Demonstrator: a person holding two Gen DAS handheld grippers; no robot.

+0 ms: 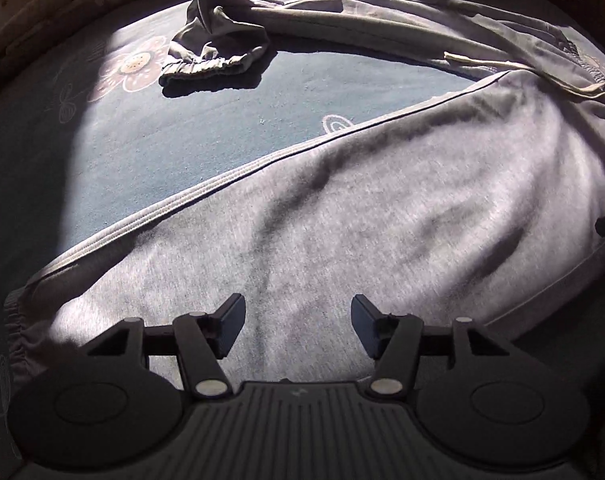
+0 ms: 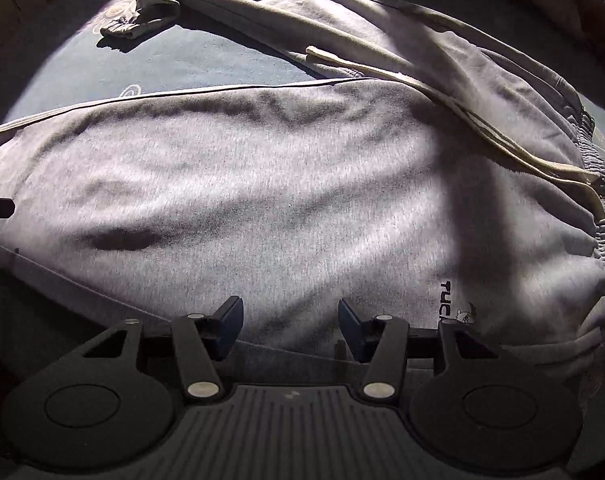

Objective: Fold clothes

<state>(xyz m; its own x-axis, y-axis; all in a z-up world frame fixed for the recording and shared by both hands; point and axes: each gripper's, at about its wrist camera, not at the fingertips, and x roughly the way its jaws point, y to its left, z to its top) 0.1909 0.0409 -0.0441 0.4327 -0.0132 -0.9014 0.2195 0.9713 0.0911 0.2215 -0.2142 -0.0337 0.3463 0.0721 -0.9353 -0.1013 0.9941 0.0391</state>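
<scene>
Both black two-finger grippers, left gripper [image 1: 298, 326] and right gripper [image 2: 290, 328], hover with jaws apart, holding nothing, over the grey fleece jogging trousers [image 1: 342, 220] spread directly beneath them on the blue flowered bedcover [image 1: 206, 120], probably released to settle a fold.

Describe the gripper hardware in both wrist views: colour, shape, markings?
Left gripper and right gripper look identical: black, with two flat rectangular fingers whose pads look dark blue on the right one. Each finger hangs on angled black link arms with silver round pivot pins. Behind sits a ribbed dark grey body flanked by two round black housings. No cables, markings, sleeves or hands visible.
</scene>
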